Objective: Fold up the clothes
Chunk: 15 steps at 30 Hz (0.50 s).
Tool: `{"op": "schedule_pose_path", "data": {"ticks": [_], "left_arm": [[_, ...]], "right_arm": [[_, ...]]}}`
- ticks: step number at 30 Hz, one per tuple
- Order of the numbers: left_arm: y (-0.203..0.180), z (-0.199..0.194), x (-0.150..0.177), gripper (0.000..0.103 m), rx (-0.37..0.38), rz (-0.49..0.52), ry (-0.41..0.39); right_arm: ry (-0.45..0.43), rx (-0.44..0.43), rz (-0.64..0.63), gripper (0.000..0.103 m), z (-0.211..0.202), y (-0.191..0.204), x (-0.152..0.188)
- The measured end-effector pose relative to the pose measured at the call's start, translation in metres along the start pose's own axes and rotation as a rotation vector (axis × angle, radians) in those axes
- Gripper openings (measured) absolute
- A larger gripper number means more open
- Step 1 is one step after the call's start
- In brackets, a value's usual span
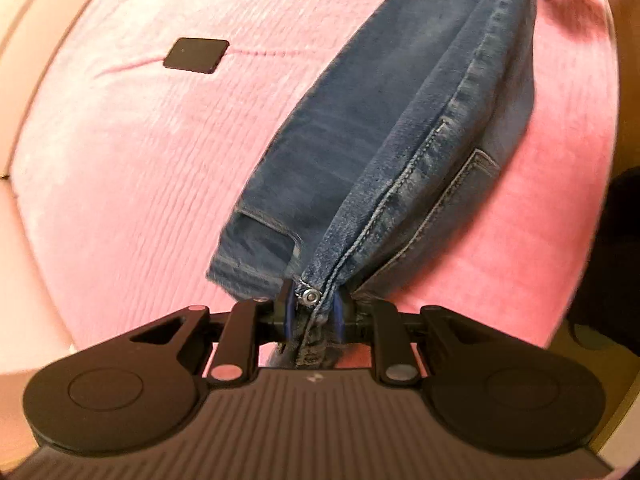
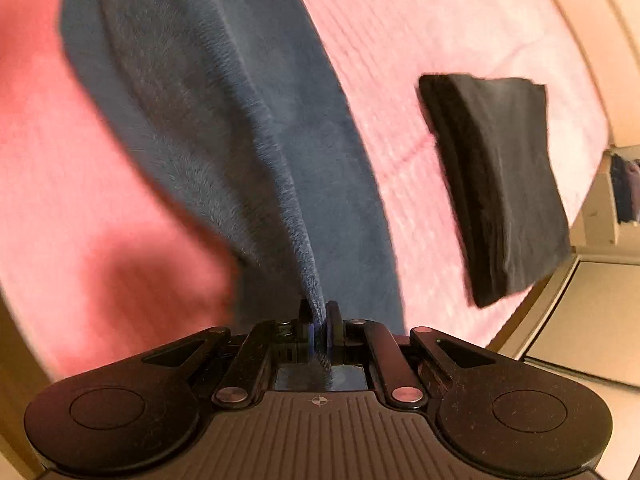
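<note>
Jeans (image 2: 248,152) beside folded dark garment (image 2: 500,184)

A pink ribbed blanket (image 1: 120,160) covers a bed and fills most of both views, brighter pink on one side and shaded deeper on the other. Pale cream surfaces (image 2: 600,20) border the blanket's edge. In the right wrist view, a light floor (image 2: 592,320) shows beyond the bed's corner, with a pale shelf unit (image 2: 600,208) holding dark items beside it. Lighting is warm and soft.
</note>
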<state>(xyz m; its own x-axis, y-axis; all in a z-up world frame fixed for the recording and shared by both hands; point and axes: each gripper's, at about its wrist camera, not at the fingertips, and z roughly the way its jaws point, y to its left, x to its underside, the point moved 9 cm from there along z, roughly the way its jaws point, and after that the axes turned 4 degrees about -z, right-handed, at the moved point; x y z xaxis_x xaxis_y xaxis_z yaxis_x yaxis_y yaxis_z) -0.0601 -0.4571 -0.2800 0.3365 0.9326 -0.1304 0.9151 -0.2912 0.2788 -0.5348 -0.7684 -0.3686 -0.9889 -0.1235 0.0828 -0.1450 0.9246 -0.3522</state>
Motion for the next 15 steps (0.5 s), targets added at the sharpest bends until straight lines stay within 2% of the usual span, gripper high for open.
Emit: {"op": "schedule_pose_path", "data": {"ticks": [5, 10, 11, 12, 13, 14, 15], "left_arm": [[0.053, 0.08, -0.032, 0.016, 0.014, 0.019, 0.007], [0.078, 0.143, -0.045, 0.018, 0.025, 0.013, 0.046], [0.08, 0.154, -0.046, 0.019, 0.017, 0.002, 0.06], [0.081, 0.162, -0.047, 0.021, -0.004, -0.015, 0.076], [0.082, 0.17, -0.047, 0.021, -0.03, -0.032, 0.091], [0.083, 0.177, -0.048, 0.021, -0.057, -0.05, 0.106], [0.084, 0.18, -0.047, 0.022, -0.078, -0.067, 0.116]], "right_arm": [[0.072, -0.022, 0.0, 0.003, 0.047, -0.04, -0.025], [0.1, -0.048, 0.018, 0.004, 0.078, -0.054, -0.039], [0.1, -0.048, 0.024, 0.008, 0.083, -0.055, -0.041], [0.099, -0.037, 0.037, 0.019, 0.089, -0.057, -0.042], [0.09, 0.001, 0.061, 0.061, 0.091, -0.061, -0.042], [0.066, 0.04, 0.09, 0.089, 0.091, -0.066, -0.042], [0.029, 0.045, 0.152, 0.089, 0.087, -0.071, -0.04]]}}
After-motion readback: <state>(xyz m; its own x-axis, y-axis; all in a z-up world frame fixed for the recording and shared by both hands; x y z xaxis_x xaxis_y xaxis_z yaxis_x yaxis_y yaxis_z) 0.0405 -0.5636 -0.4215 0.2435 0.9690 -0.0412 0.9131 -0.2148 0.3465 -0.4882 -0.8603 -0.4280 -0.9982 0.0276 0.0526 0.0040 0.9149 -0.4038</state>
